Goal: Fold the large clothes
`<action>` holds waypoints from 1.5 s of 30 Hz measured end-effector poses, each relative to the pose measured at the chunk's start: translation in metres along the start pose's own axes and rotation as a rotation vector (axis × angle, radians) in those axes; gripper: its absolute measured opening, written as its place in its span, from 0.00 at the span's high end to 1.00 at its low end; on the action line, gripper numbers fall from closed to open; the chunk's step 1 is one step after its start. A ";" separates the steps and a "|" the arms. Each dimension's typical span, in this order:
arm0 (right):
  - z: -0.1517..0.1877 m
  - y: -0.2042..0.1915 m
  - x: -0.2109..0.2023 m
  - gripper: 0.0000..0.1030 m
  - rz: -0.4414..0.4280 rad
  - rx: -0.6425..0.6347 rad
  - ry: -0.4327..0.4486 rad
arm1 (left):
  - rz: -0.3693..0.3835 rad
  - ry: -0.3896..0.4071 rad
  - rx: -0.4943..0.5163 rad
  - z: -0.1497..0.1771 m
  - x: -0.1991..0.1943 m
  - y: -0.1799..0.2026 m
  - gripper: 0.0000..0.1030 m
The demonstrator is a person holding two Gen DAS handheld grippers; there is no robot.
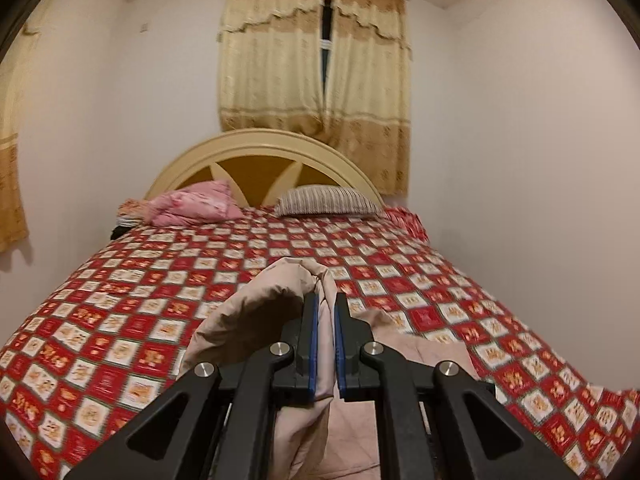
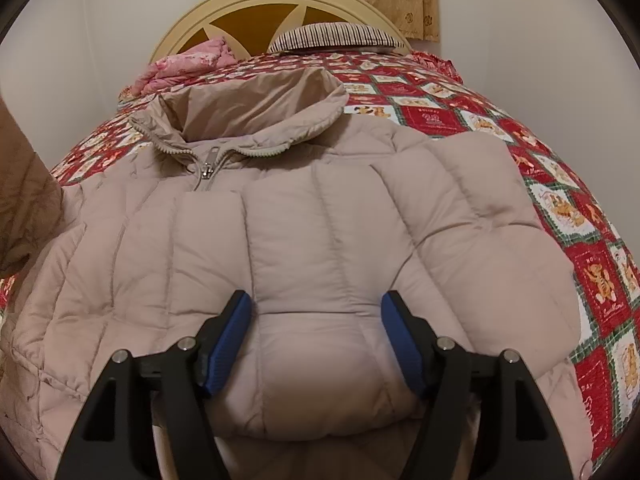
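Observation:
A beige quilted puffer jacket (image 2: 320,200) lies front-up on the bed, its collar (image 2: 248,108) toward the headboard and its zipper (image 2: 206,170) closed. My right gripper (image 2: 316,300) stands open over the near hem, with a puffy panel bulging between its blue pads (image 2: 236,328). In the left wrist view my left gripper (image 1: 326,300) is shut on a bunched fold of the jacket (image 1: 260,304), held up above the bedspread. The rest of the cloth hangs below it.
A red and white checked bedspread (image 1: 120,320) covers the bed. A pink pillow (image 1: 192,204) and a striped pillow (image 1: 328,200) lie by the arched cream headboard (image 1: 260,148). White walls close in on both sides. Tan fabric (image 2: 24,200) fills the left edge of the right wrist view.

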State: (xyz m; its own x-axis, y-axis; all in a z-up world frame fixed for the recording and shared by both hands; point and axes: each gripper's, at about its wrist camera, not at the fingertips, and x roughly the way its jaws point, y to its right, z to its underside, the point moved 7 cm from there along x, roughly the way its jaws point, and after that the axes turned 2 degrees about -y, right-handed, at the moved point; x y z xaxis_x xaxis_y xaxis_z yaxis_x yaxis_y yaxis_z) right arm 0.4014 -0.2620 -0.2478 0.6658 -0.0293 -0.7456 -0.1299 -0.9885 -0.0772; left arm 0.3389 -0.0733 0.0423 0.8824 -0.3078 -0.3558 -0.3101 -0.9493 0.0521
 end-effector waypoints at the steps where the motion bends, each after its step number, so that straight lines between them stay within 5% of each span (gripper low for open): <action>1: 0.000 0.001 -0.001 0.29 -0.011 0.006 0.003 | 0.011 -0.017 0.004 0.009 0.009 0.009 0.94; 13: -0.001 0.002 -0.002 0.26 -0.058 0.038 0.014 | 0.033 -0.169 0.061 0.091 0.102 0.084 0.94; 18: -0.001 0.003 0.000 0.24 -0.061 0.038 0.011 | 0.039 -0.216 0.079 0.105 0.120 0.097 0.92; 23: -0.001 0.005 -0.001 0.24 -0.071 0.048 0.012 | 0.149 -0.194 0.131 0.094 0.109 0.125 0.88; 25: -0.002 0.006 -0.001 0.24 -0.079 0.057 0.014 | 0.178 -0.136 0.161 0.081 0.094 0.134 0.79; 26: -0.002 0.006 -0.001 0.24 -0.080 0.059 0.014 | 0.181 -0.117 0.168 0.076 0.088 0.134 0.55; 27: -0.001 0.006 -0.001 0.24 -0.080 0.059 0.015 | 0.174 -0.091 0.174 0.070 0.082 0.131 0.22; 29: -0.002 0.006 -0.002 0.24 -0.084 0.064 0.017 | 0.107 -0.021 0.178 0.062 0.072 0.112 0.06; 34: -0.002 0.007 -0.002 0.24 -0.084 0.065 0.017 | -0.187 -0.089 0.230 0.084 0.116 0.015 0.06; 37: -0.002 0.007 -0.002 0.24 -0.081 0.063 0.017 | -0.265 -0.253 0.176 0.121 0.161 -0.042 0.06; 42: -0.002 0.008 -0.003 0.24 -0.078 0.062 0.018 | -0.236 -0.387 0.112 0.175 0.198 -0.060 0.06; 45: -0.004 0.017 -0.012 0.24 -0.089 0.109 0.060 | -0.258 -0.383 0.150 0.188 0.205 -0.050 0.06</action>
State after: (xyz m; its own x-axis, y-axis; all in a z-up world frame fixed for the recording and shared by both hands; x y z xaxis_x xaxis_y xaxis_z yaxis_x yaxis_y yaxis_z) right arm 0.3944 -0.2791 -0.2373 0.7201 0.0454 -0.6923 -0.1457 -0.9657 -0.2149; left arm 0.4689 -0.0770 -0.2082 0.7521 0.0095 -0.6590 -0.1701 -0.9632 -0.2080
